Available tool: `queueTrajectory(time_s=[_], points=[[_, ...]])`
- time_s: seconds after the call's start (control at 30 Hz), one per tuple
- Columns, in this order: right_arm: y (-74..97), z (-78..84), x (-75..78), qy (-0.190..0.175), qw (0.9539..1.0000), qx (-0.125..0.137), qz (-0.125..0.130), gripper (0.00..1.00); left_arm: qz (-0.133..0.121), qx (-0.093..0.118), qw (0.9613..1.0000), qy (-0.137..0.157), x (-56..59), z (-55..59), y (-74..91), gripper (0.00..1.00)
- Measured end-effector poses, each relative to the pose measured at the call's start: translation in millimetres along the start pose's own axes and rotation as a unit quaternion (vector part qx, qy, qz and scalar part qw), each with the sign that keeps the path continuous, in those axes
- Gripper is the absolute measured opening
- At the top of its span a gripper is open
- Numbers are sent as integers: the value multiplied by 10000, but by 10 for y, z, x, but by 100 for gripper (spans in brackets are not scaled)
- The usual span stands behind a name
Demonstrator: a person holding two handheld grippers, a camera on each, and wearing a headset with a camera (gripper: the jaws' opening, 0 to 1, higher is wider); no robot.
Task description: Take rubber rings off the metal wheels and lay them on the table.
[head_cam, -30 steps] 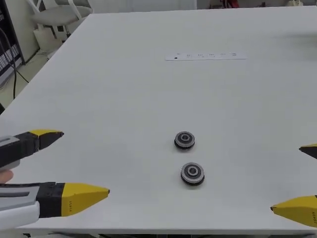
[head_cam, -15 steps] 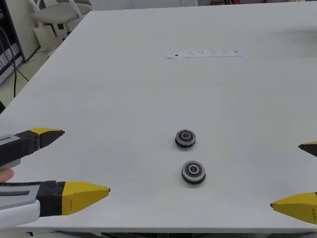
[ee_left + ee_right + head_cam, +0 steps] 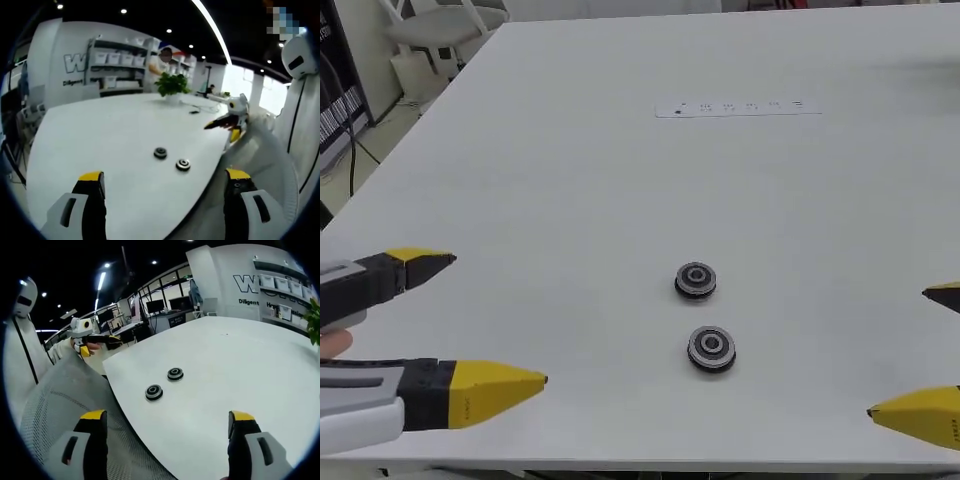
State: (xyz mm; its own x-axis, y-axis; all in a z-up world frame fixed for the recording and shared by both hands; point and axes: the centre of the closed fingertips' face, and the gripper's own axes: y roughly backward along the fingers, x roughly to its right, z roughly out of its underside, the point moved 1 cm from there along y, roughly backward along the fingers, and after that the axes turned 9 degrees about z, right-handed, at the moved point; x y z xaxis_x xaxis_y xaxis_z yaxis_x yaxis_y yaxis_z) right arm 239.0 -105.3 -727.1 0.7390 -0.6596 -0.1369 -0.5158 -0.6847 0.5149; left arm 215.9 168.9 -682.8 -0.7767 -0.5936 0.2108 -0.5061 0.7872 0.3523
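Observation:
Two small metal wheels with dark rubber rings lie flat near the table's front edge: the farther wheel point(image 3: 695, 281) point(image 3: 160, 153) point(image 3: 175, 373) and the nearer wheel point(image 3: 711, 348) point(image 3: 183, 164) point(image 3: 154, 392). My left gripper point(image 3: 485, 325) point(image 3: 162, 182) is at the lower left, open and empty, well left of both wheels. At the lower right edge my right gripper point(image 3: 930, 355) point(image 3: 167, 422) is open too, with nothing between its yellow tips. The right gripper point(image 3: 227, 122) and the left gripper point(image 3: 95, 340) each appear in the other's view.
The white table point(image 3: 620, 180) stretches far back. A flat white strip with small marks point(image 3: 737, 108) lies farther back. A white chair point(image 3: 430, 30) stands off the far left corner, cables point(image 3: 350, 150) hang at the left. A potted plant point(image 3: 171, 85) sits on the table's far end.
The left gripper's upper jaw has lifted slightly and the gripper has edged right. The wheels have not moved; small shifts come from the head camera.

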Motion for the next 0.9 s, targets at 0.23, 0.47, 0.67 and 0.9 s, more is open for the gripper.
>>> queueTrajectory(time_s=[0.23,0.47,0.67,0.9], points=[[-7,-28,-9,76,10000,-15,-29,98,20,94,9999,-80,-20,-107,7,100],[-22,-40,-58,204,9997,-93,-128,98,146,-34,9997,-178,29,-133,-33,100],[-22,-92,-38,220,9997,-38,-126,97,203,-79,9994,-270,52,-172,-66,100],[-18,-175,6,320,9994,2,-117,97,269,-135,9987,-414,69,-237,-98,100]])
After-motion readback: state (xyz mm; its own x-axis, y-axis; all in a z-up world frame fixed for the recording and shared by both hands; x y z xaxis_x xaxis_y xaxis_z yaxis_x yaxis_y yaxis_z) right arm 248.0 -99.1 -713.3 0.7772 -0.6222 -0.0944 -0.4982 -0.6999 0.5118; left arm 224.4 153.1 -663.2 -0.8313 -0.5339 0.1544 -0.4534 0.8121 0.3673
